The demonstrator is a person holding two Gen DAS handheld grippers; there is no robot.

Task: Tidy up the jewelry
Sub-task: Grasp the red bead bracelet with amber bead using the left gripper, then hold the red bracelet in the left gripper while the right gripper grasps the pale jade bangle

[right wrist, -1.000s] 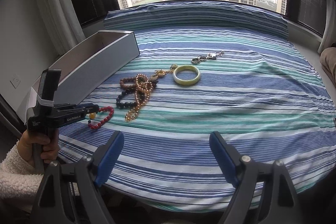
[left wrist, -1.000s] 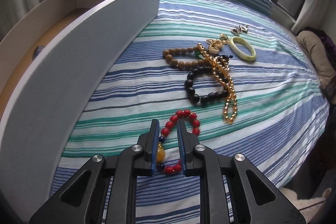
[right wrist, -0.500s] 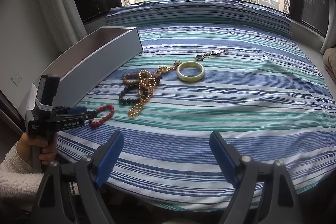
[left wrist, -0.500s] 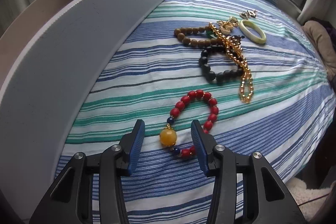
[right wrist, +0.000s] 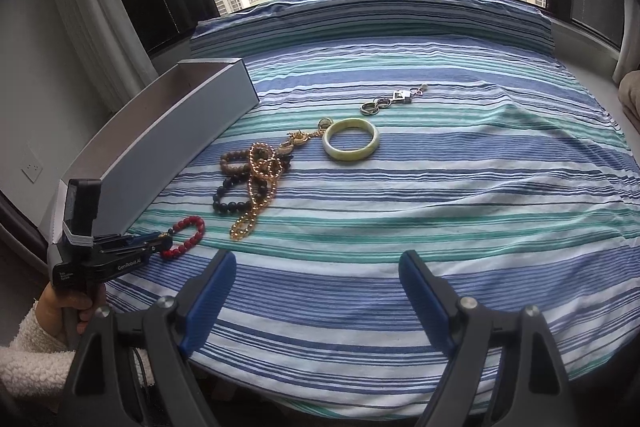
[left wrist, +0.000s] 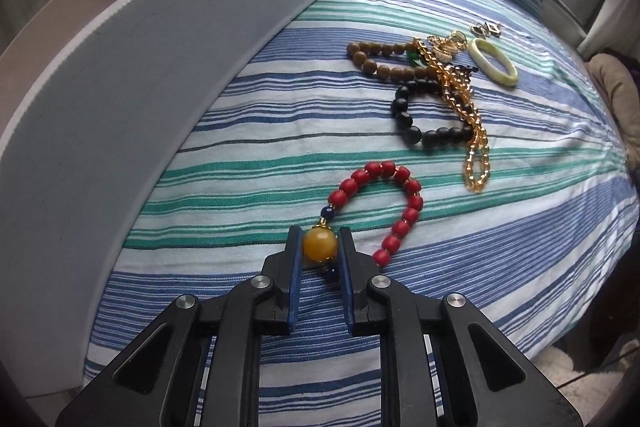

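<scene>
A red bead bracelet (left wrist: 400, 227) with one big yellow bead (left wrist: 319, 246) lies on the striped bedspread (left wrist: 520, 227) near its front edge. My left gripper (left wrist: 319, 231) points steeply down at it. Its jaws are closing, and the blue pads press on both sides of the yellow bead. The right wrist view shows that gripper (right wrist: 162, 241) at the left, with the red bracelet (right wrist: 192, 223) at its tip and a hand in a fleecy sleeve (right wrist: 24, 347) holding it. My right gripper (right wrist: 317, 258) hangs wide open over the near edge of the bed, holding nothing.
A long grey open box (left wrist: 160, 67) stands along the left of the bed. Further back lie a brown bead bracelet (left wrist: 376, 65), a black bead bracelet (left wrist: 404, 115), a gold chain (left wrist: 472, 147), a pale green bangle (left wrist: 494, 61) and silver rings (right wrist: 376, 105).
The left jaws opened wide, sank toward the bedspread and came together again on the yellow bead. The right gripper drifted slightly and stayed open.
</scene>
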